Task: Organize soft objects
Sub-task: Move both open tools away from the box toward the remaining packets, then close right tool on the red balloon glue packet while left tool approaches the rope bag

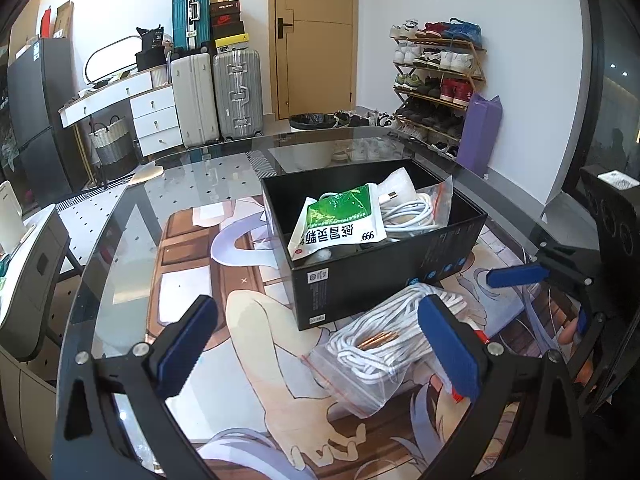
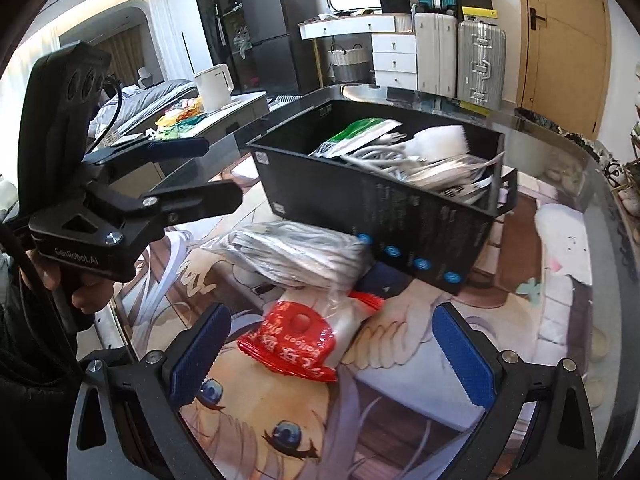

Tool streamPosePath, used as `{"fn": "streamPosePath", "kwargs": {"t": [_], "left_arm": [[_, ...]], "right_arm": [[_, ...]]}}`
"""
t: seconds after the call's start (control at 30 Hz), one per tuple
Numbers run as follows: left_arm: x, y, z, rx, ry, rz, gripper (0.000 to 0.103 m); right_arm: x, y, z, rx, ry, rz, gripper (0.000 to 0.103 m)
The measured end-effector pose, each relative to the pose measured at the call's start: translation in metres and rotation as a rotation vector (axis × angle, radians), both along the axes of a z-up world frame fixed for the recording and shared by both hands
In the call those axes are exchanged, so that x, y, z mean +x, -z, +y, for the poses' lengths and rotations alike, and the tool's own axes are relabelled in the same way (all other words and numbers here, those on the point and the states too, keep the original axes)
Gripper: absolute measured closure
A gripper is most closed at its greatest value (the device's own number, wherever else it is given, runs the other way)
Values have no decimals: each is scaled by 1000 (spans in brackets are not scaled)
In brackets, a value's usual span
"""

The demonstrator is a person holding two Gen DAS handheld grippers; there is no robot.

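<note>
Both tools are spread apart and empty. The left tool point(image 1: 316, 344) hovers over the rope bag point(image 1: 376, 356) at lower centre, just beside the box point(image 1: 360, 284). The right tool point(image 2: 332, 348) frames the red packet point(image 2: 296, 336) on the tabletop point(image 2: 560, 280). Better to pinch the bulk, not loose film, then lift clear of the box wall. Only the right view shows the packet clearly.

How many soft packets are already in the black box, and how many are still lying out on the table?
In the black box: 2 (green sachet, bag of white cable)
On the table: 2 (bag of white cord, red-topped packet)
Total: 4
</note>
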State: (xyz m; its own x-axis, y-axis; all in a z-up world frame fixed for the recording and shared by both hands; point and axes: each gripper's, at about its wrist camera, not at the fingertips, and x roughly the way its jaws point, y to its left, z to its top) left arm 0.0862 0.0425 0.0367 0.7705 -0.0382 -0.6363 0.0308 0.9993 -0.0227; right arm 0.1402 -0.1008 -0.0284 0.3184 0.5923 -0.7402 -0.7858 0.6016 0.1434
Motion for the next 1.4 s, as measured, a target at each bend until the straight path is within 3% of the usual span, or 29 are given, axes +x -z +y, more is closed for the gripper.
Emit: {"fn": "streamPosePath", "kwargs": {"t": [0.4,1.13,1.4], "left_arm": [[4,10,1,5,13,29,2],[4,20,-9,24,67,75,2],[7,27,-11,27,84,102,2]], "right_arm": [[1,22,19,-73,39,17,1],[9,33,-1,-165,32,-35,1],[28,32,-35,-196,69,-16,1]]}}
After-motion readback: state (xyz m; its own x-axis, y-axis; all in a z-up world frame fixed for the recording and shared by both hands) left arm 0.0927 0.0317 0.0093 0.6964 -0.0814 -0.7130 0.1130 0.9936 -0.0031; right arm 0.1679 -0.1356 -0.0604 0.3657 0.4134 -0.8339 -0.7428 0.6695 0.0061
